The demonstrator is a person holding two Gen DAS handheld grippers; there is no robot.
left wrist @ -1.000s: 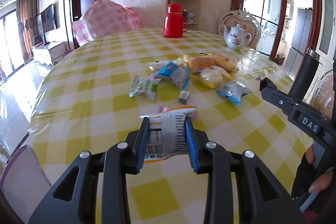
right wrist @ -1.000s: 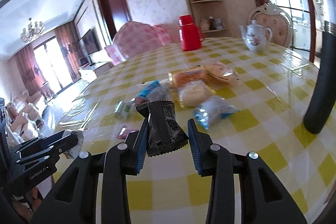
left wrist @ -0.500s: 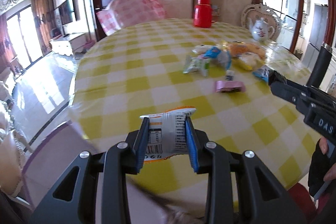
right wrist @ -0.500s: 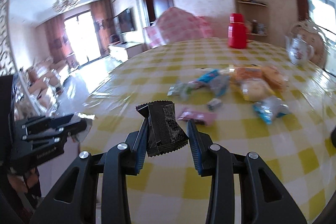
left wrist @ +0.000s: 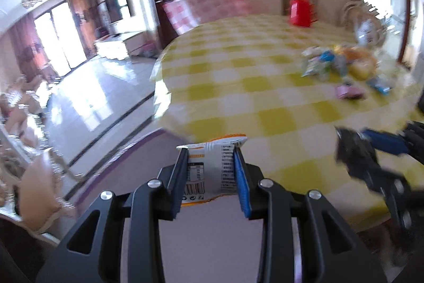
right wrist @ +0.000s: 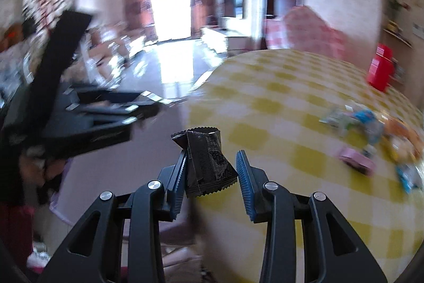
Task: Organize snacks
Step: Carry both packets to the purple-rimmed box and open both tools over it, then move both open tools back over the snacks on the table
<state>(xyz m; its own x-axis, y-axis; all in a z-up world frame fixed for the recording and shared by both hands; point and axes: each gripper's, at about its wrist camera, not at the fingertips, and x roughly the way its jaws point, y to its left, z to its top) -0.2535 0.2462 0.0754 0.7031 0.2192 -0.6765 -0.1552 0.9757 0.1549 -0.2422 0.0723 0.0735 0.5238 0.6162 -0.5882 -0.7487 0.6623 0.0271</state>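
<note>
**A:** Where do I stand with both hands loaded?

**B:** Your left gripper (left wrist: 210,171) is clamped on the white-and-orange packet (left wrist: 209,166), which stands upright between the pads with its barcode facing you. Your right gripper (right wrist: 210,171) is nearly closed on the black wrapper (right wrist: 208,163); it leans against the left-hand pad, and a gap shows on the other side, so that grip looks the looser of the two.

**A:** And the rest of the snacks?

**B:** The snack pile (left wrist: 341,65) is well ahead and to the right of your left gripper, on the yellow checked table (left wrist: 238,86), with a pink packet (right wrist: 356,162) lying nearest you. Both grippers are out past the table's edge, over something pale purple (left wrist: 212,230) just below the fingers. I judge that to be where the snacks go, though it is too blurred to say what it is.

**A:** So how do I set these down well?

**B:** Slow your hands first; both views are smeared. Bring each packet low over the purple surface before you let go, so nothing flutters off to the floor. I'd release the black wrapper first, since it could slip. Keep your hands apart: your right gripper's tip shows close on the right of the left view.
</note>
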